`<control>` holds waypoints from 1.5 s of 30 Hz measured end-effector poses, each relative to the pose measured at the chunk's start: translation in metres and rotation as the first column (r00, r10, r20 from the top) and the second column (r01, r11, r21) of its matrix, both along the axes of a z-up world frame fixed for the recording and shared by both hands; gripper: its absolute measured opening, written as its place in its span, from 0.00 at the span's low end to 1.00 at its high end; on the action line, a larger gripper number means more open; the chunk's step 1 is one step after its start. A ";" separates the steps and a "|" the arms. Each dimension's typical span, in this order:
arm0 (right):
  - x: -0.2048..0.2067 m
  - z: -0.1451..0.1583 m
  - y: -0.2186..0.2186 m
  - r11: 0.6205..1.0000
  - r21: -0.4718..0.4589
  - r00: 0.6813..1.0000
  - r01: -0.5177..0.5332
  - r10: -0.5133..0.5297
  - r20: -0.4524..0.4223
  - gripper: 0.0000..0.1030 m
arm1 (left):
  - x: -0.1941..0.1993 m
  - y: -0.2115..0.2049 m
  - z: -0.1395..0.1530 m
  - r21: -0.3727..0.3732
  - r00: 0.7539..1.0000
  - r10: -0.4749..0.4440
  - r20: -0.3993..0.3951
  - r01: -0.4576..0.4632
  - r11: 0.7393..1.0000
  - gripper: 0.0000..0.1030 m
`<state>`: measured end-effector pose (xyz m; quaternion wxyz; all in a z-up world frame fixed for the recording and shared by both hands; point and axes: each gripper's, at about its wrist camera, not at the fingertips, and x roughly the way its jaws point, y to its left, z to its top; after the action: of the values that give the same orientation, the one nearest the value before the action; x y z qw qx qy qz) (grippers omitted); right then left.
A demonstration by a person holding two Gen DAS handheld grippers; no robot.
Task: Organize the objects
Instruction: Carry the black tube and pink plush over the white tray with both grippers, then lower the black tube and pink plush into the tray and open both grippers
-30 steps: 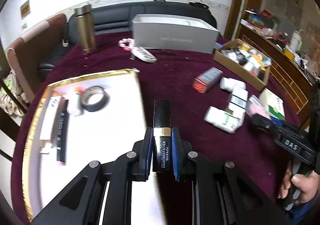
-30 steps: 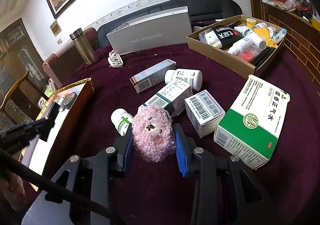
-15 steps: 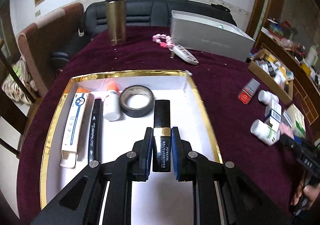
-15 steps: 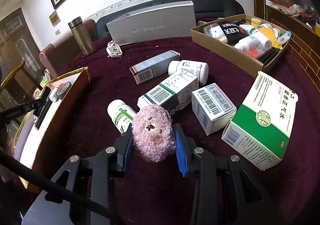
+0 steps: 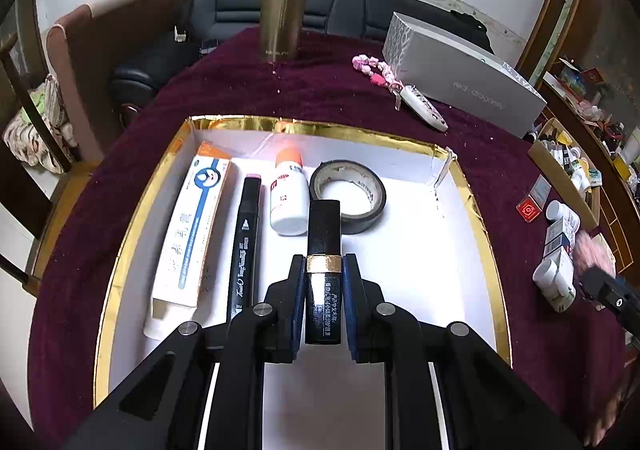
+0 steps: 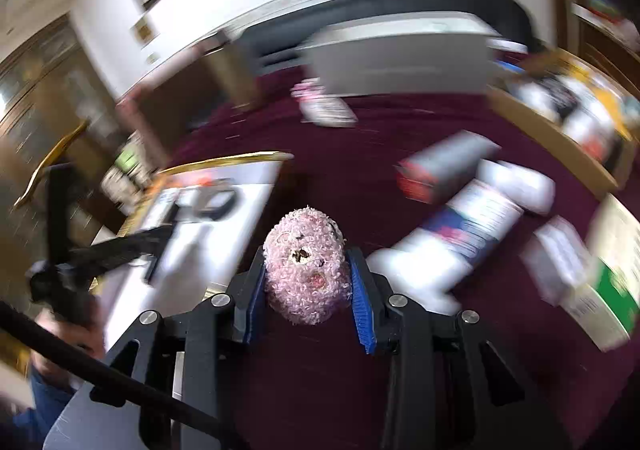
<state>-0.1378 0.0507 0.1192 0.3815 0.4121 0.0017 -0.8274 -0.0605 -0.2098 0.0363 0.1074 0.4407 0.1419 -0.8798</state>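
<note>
Tray count, left wrist view: four items lie in the gold-rimmed white tray (image 5: 486,234). They are one toothpaste box (image 5: 192,226), one black marker (image 5: 245,246), one white bottle with orange cap (image 5: 289,194) and one roll of black tape (image 5: 350,196), in a row from left to right.

Left gripper (image 5: 324,282): pads clamped on one black lipstick tube (image 5: 323,250) with a gold band, held over the tray floor, its tip overlapping the near edge of the tape roll in view. Whether it touches the tray, cannot tell.

Right gripper (image 6: 307,274): jaws pressed on both sides of one pink fuzzy plush ball (image 6: 306,266), held above the maroon tablecloth (image 6: 352,178). This view is heavily motion-blurred.

Off-tray: one brass-coloured flask (image 5: 285,6), one grey shoebox (image 5: 464,86), one pink beaded keychain with remote (image 5: 400,90). A cluster of medicine boxes and bottles (image 6: 472,218) lies right of the plush; too blurred to count.

Open room: the tray's right half and near floor are bare white.

Change: a second ago the lipstick hung over the tray's right rim and cloth; now it is well inside the tray. The plush has swung left toward the tray; the grip on both items is unchanged.
</note>
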 end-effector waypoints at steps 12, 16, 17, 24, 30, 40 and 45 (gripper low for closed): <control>-0.001 -0.017 -0.110 0.989 0.078 0.987 -0.127 0.118 0.107 0.34 | 0.002 -0.005 0.000 -0.023 1.000 0.014 0.020 -0.013 1.000 0.14; -0.011 -0.032 -0.128 0.987 0.090 0.974 -0.136 0.116 0.192 0.34 | 0.002 -0.006 -0.001 -0.029 0.999 0.017 0.036 -0.016 0.999 0.14; -0.013 -0.035 -0.132 0.985 0.109 0.974 -0.135 0.112 0.198 0.34 | 0.002 -0.006 -0.002 -0.029 0.999 0.016 0.040 -0.015 0.999 0.14; -0.020 -0.051 -0.155 0.966 0.214 0.966 -0.147 0.093 0.241 0.34 | -0.001 -0.006 -0.006 -0.028 0.998 0.012 0.069 -0.010 1.000 0.14; -0.023 -0.052 -0.167 0.966 0.210 0.959 -0.154 0.095 0.268 0.34 | -0.002 -0.007 -0.010 -0.028 0.996 0.016 0.085 -0.014 1.000 0.14; -0.018 -0.059 -0.183 0.965 0.210 0.958 -0.155 0.096 0.270 0.34 | -0.004 -0.013 -0.016 -0.012 0.994 0.044 0.099 -0.043 0.999 0.14; -0.016 -0.060 -0.187 0.963 0.216 0.964 -0.160 0.106 0.242 0.34 | -0.004 -0.015 -0.016 -0.005 0.994 0.053 0.101 -0.052 0.999 0.14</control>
<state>-0.1540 -0.1364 0.0597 0.3832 0.5452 0.0832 -0.7409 -0.0644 -0.2251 0.0202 0.1381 0.4805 0.1467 -0.8536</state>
